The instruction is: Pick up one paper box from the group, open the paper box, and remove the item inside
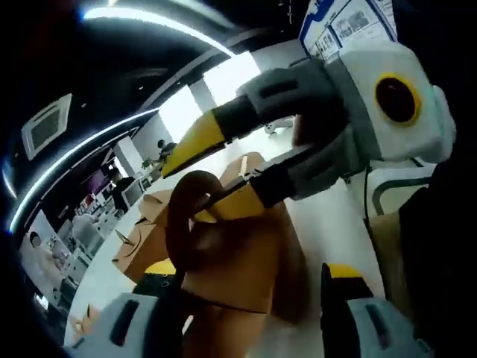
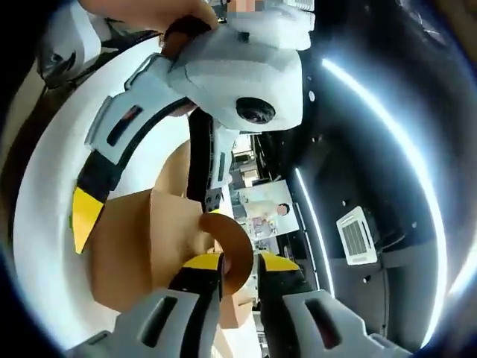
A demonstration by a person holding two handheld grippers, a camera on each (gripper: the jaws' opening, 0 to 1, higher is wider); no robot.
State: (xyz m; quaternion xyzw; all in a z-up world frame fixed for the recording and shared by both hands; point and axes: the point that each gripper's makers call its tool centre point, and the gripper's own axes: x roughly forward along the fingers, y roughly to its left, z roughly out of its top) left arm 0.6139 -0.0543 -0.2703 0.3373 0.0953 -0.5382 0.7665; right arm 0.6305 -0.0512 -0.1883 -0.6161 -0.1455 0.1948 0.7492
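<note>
My left gripper (image 1: 250, 274) is shut on a brown paper box (image 1: 238, 268), one jaw on each side of it, and holds it up in front of the camera. A curved dark brown band (image 1: 181, 224) rises from the box's top. My right gripper (image 1: 197, 186) reaches in from the upper right, its yellow-tipped jaws closed around that band. In the right gripper view the band (image 2: 232, 250) sits pinched between the right gripper (image 2: 238, 262), and the box (image 2: 141, 253) is behind it. The left gripper (image 2: 145, 212) comes down from the top and clamps the box. What lies inside the box is hidden.
Several more brown paper boxes (image 1: 138, 242) lie on the white table (image 1: 328, 224) behind the held one. Beyond is an office with long ceiling lights, a wall poster (image 1: 346, 22) and a person (image 2: 261, 205) far off.
</note>
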